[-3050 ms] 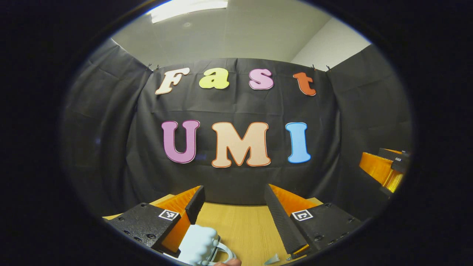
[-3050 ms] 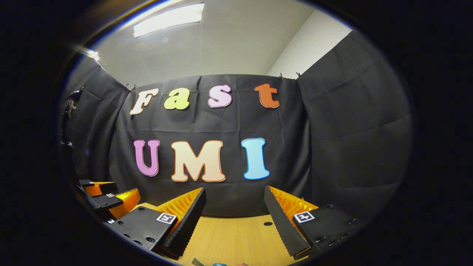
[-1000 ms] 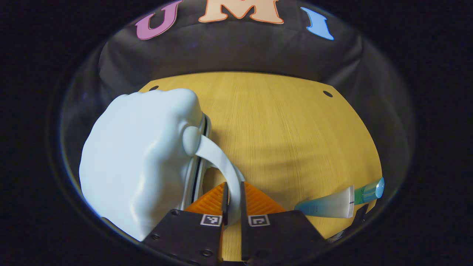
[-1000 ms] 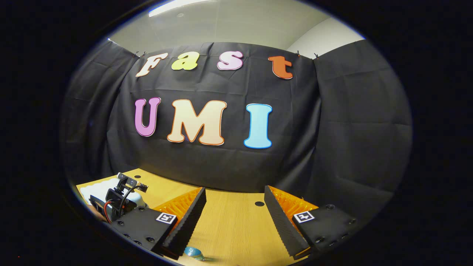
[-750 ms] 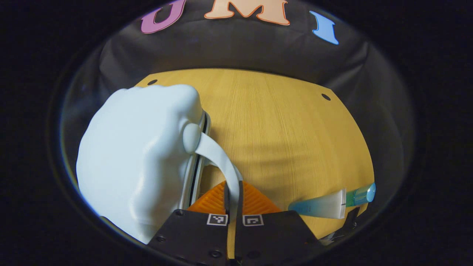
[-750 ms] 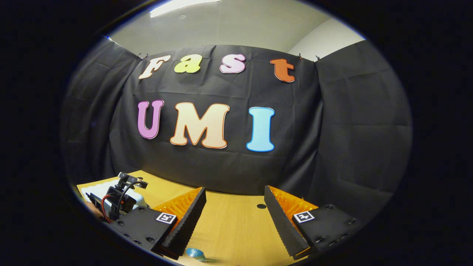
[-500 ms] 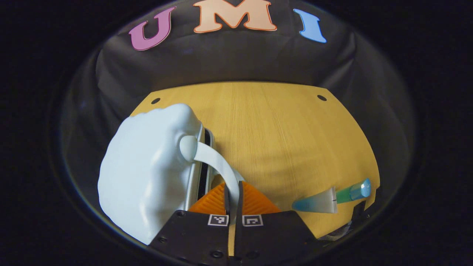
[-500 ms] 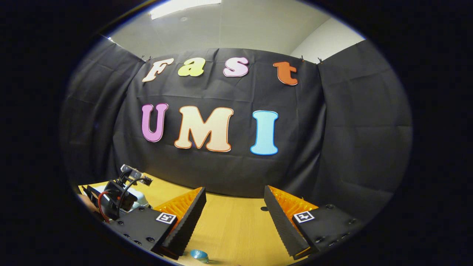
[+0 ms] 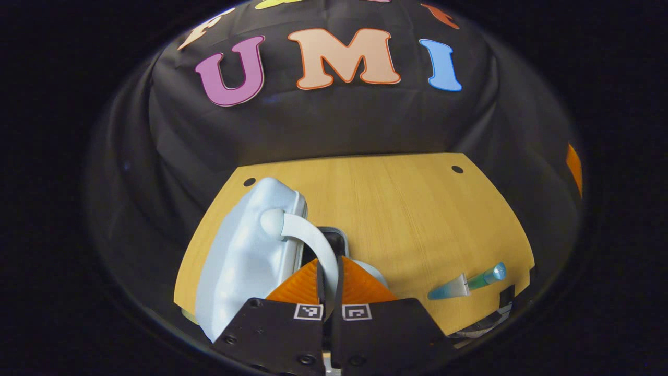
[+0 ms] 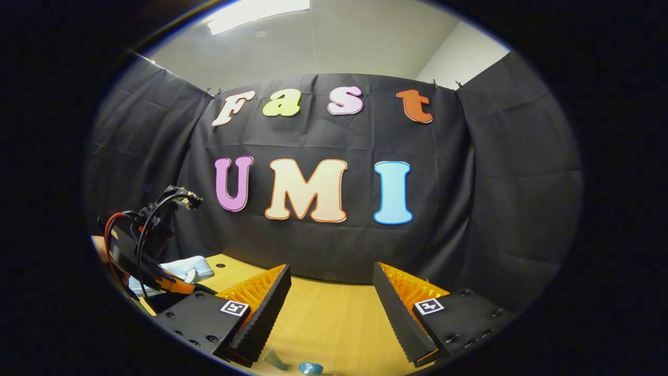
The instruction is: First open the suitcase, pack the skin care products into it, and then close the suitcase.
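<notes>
Glossy suitcase [image 9: 245, 250], curved handle [image 9: 313, 243] (tool-pinched), wood-grain table [image 9: 417, 209]

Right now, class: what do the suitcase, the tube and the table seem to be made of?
Suitcase: looks like hard moulded plastic, pale blue with a soft sheen on its rounded shell. Tube: probably soft translucent plastic, with a flat crimped end and a glossy cap. Table: wood or wood-look laminate, matte, with straight grain lines.

Left tongs [image 9: 330, 271] pinched closed; right tongs [image 10: 330, 297] spread wide.

The left gripper [image 9: 330, 279] hides the suitcase's [image 9: 245, 261] near end; the tube [image 10: 302, 366] is edge-cropped.
</notes>
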